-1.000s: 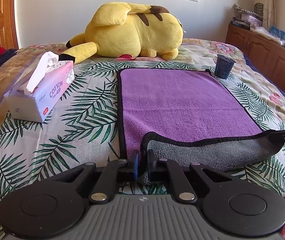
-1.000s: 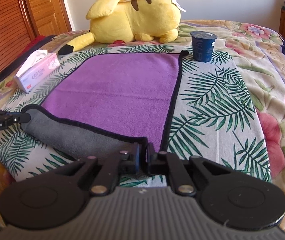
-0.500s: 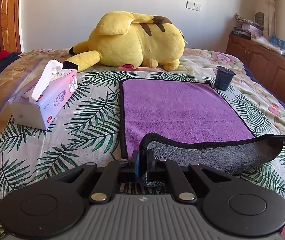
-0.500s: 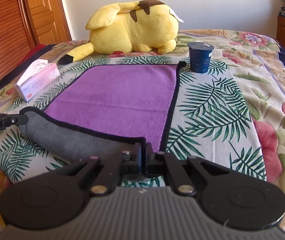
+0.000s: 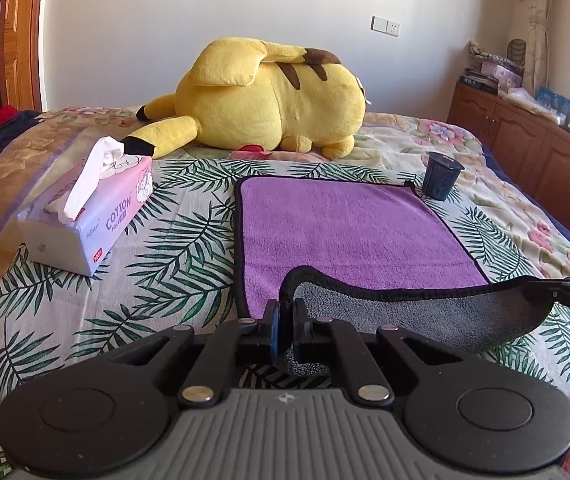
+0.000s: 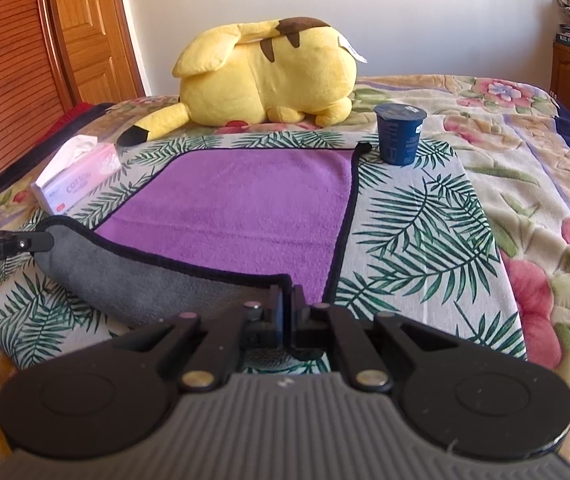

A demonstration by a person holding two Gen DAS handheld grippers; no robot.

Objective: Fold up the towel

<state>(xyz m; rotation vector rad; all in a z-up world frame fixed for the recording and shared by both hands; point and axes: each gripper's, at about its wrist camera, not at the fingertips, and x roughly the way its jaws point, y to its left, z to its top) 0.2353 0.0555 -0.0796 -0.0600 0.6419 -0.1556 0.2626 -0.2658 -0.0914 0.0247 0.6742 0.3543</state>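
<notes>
Pinching one towel (image 5: 349,232): two grippers, left gripper (image 5: 284,316), right gripper (image 6: 288,300), apparently corners.

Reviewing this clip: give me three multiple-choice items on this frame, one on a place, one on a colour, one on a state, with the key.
1. Where does the dark cup stand?
A. beside the towel's far right corner
B. on the tissue box
C. on top of the plush toy

2. What colour is the lifted underside of the towel?
A. yellow
B. grey
C. green

3. How is the left gripper?
A. open above the towel
B. shut on the towel's near corner
C. holding the cup

Key: A, the cup sits on the bedspread at that corner; B, the raised near edge shows grey; B, fabric is pinched between its closed fingers.
</notes>
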